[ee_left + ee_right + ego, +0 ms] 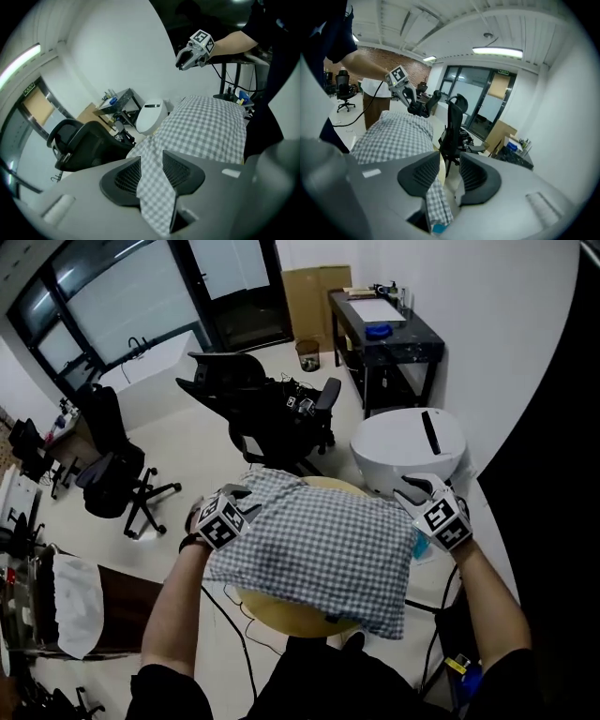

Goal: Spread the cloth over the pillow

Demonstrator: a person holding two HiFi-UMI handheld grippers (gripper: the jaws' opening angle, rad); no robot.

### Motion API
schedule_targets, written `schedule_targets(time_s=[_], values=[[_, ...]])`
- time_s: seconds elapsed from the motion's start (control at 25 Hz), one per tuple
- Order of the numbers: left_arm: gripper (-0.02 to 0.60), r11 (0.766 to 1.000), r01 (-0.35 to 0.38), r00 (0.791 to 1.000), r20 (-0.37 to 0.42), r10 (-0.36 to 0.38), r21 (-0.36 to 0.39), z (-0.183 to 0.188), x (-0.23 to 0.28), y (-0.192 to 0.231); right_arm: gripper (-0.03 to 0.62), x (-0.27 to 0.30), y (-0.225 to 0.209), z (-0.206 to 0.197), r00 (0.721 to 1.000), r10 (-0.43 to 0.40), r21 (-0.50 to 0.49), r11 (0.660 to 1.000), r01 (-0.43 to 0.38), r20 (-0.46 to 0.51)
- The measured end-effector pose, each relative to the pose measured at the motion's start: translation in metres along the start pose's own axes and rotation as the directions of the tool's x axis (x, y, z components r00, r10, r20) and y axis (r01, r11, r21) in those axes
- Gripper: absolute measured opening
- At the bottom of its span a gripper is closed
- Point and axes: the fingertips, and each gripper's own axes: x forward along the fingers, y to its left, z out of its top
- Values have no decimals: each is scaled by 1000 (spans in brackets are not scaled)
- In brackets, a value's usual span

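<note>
A grey-and-white checked cloth (319,545) bulges over a yellow round top (281,613); the pillow itself is hidden under it. My left gripper (239,498) is at the cloth's far left corner. In the left gripper view a strip of cloth (154,187) fills the gap between the pads, so that gripper (152,157) is shut on it. My right gripper (417,491) is at the far right corner. In the right gripper view the cloth (436,201) is pinched low in the jaws of that gripper (450,161), while the tips stand apart.
A white round bin-like unit (410,448) stands just beyond the cloth on the right. A black office chair (267,413) is ahead and another chair (117,474) to the left. A black desk (384,334) is against the far wall. Cables (234,615) run across the floor.
</note>
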Motion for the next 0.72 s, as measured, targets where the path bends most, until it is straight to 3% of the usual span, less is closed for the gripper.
schedule_targets(time_s=[0.2,0.4,0.72], values=[[135,993,-66,997,-33,63,-97,-47,-41,-16,140,-5,35,50,996,63,-57,997,-60,64],[135,977,-120,992,-63,111,-174,-98,-65,-1,140,4,76,100,985,131,-106,987,-119,114],[133,976,-105,994,-54,96,-189,-153,-50,63,140,45,151,169,964,214,-153,970,-190,161]])
